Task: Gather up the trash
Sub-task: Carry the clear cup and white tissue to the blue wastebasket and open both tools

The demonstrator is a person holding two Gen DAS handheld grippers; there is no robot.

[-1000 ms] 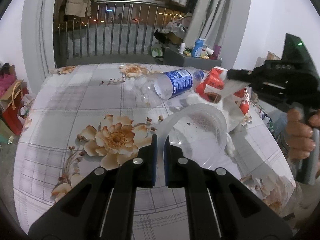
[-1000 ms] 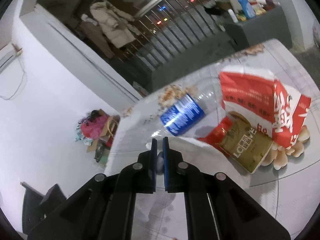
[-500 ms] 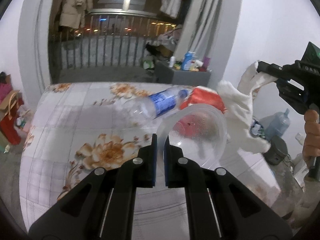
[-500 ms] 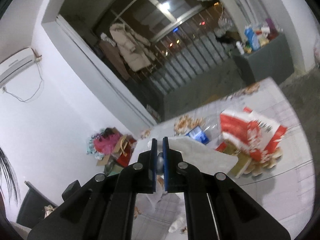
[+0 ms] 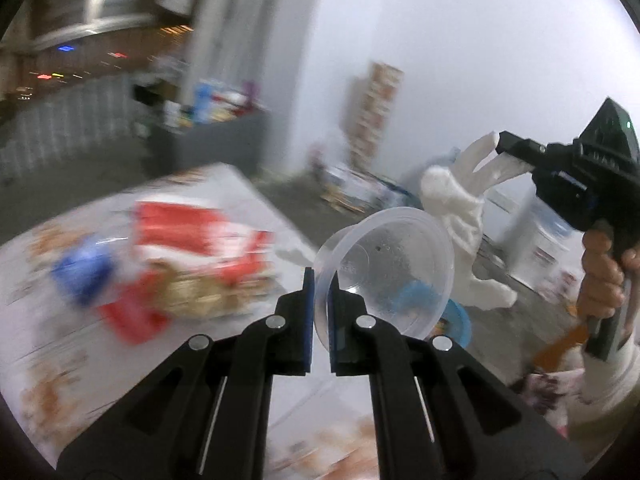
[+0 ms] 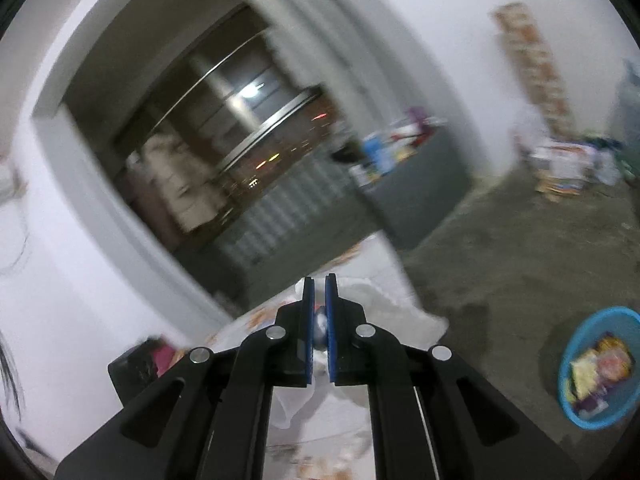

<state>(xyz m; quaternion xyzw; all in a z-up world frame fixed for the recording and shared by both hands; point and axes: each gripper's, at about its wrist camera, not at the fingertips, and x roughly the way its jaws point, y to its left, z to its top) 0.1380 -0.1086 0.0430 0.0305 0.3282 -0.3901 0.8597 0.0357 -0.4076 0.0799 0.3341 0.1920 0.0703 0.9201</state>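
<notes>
Swinging rightward since a second ago, both cameras had lost the sharp view of the flowered table (image 5: 248,204), which now lay smeared by motion to the left of the left gripper (image 5: 319,300). On that blurred surface, well left of the fingers, sat the red bag (image 5: 192,228), with a blue-labelled bottle (image 5: 82,276) beside it; earlier both lay straight ahead. The left gripper was clenched on the rim of the clear plastic bowl (image 5: 388,268), which was lifted off the table and tilted with its opening facing the camera; a second ago it hung low over the table. Behind the bowl, below and to the right of the fingertips, showed part of a blue basin (image 5: 456,320) on the floor. Farther right, the right gripper (image 5: 502,146) was gripped in the person's hand (image 5: 604,276) and pinched shut on a white plastic bag (image 5: 460,216), which dangled in the air. From the right wrist view, that gripper (image 6: 319,320) held the bag (image 6: 384,304) between closed fingers, and the basin (image 6: 600,364), holding wrappers, had come into sight far to the right.
</notes>
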